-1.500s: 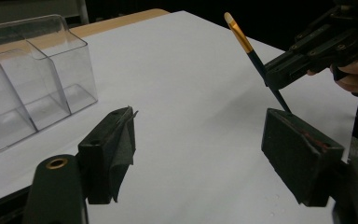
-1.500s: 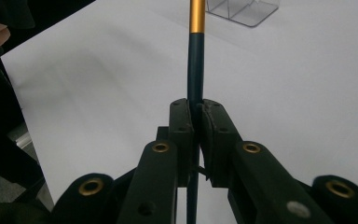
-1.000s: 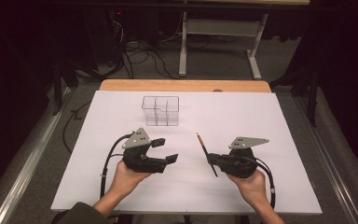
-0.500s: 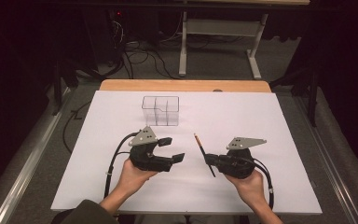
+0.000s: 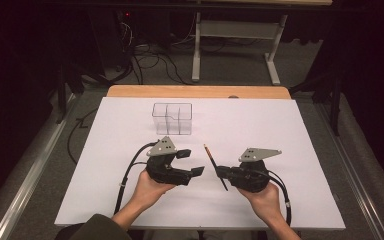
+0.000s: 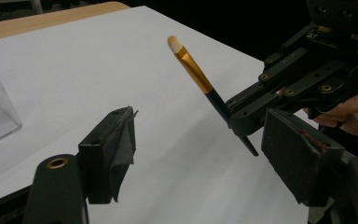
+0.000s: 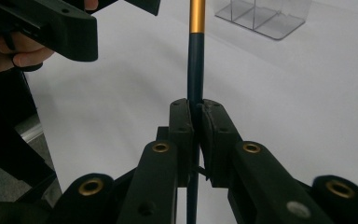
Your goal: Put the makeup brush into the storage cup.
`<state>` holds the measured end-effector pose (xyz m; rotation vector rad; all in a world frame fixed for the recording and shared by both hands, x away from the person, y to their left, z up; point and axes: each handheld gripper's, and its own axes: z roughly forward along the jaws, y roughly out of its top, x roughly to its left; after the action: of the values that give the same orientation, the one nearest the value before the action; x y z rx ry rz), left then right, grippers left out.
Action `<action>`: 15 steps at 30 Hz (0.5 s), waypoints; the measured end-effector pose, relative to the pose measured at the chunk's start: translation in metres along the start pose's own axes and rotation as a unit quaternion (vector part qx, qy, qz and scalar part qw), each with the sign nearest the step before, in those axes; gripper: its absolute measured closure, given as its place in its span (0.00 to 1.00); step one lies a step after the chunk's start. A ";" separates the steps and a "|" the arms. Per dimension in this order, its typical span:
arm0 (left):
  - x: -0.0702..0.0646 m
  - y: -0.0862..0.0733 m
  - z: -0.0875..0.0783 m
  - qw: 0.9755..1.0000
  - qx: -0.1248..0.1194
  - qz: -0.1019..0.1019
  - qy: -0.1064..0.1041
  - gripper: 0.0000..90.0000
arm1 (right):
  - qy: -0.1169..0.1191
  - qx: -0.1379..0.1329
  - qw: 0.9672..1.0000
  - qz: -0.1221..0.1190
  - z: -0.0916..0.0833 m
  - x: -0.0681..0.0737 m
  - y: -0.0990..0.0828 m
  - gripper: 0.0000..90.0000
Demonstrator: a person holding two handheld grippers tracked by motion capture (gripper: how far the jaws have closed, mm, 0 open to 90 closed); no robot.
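Table point(image 5: 130, 200): top covered by a plain white sheet, with a strip of bare wood point(image 5: 200, 91) along the far edge beyond it. One thing stands directly on the sheet: a clear plastic organizer box point(image 5: 172, 119), upright, divided inside into compartments. It sits toward the far edge, a little left of the table's middle, well apart from the wood strip and near no other resting thing.

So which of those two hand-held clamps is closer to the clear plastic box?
The left. The left gripper sits just in front of the clear box; the right gripper, jaws shut on the brush, is farther off to its right.
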<state>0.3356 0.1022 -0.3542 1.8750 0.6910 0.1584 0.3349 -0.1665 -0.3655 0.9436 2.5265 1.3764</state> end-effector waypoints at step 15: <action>0.002 -0.003 0.007 1.000 0.015 -0.013 -0.016 0.32 | 0.014 0.001 1.000 -0.019 0.010 0.012 0.003 0.94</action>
<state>0.3391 0.0986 -0.3606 1.8916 0.6990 0.1017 0.3303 -0.1511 -0.3660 0.8782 2.5515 1.3867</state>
